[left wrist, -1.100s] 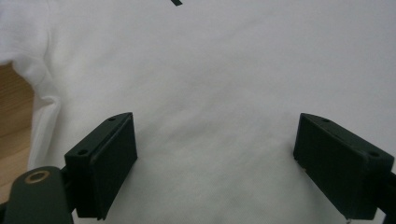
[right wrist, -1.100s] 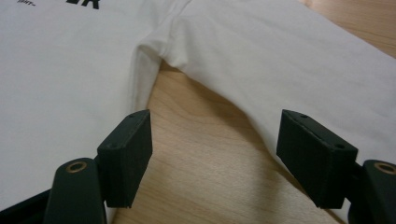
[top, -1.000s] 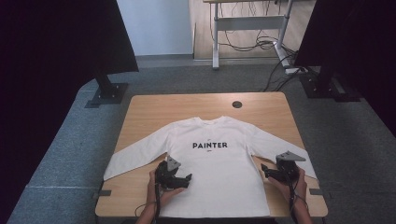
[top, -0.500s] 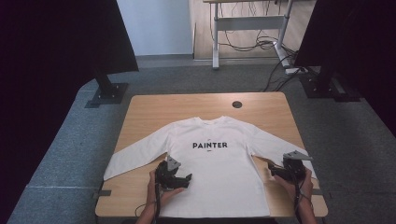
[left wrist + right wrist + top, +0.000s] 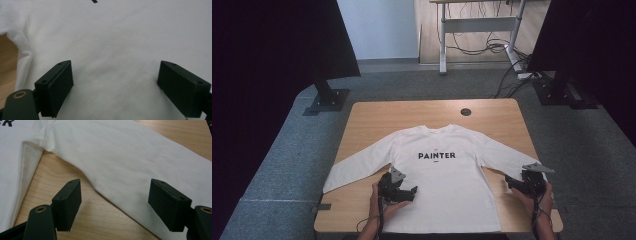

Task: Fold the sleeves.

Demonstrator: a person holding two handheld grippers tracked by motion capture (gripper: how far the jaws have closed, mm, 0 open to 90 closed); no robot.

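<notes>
A wooden table (image 5: 362, 120) carries a white long-sleeved shirt (image 5: 447, 195) laid flat, front up, with the word PAINTER (image 5: 437, 155) across the chest. The collar points to the far side, the hem reaches the near edge, and both sleeves slant outward and toward the near side. The shirt lies smooth, with no fold in it yet, so the work looks to be at its very start: taking the first hold for a fold.

The left gripper (image 5: 408, 191) sits over the lower left part of the body panel, near the left side seam; in the left gripper view its jaws stand wide apart above plain white cloth (image 5: 115, 65), gripping nothing. The right gripper (image 5: 511, 181) hangs just near of the right sleeve (image 5: 502, 157), close to the cuff. In the right gripper view its jaws also stand wide, with the sleeve's near edge (image 5: 117, 205) running between them over bare wood.

The next move probably calls for the right gripper to drop until one jaw slips under the sleeve's edge, then close on the single layer of fabric without bunching it.
</notes>
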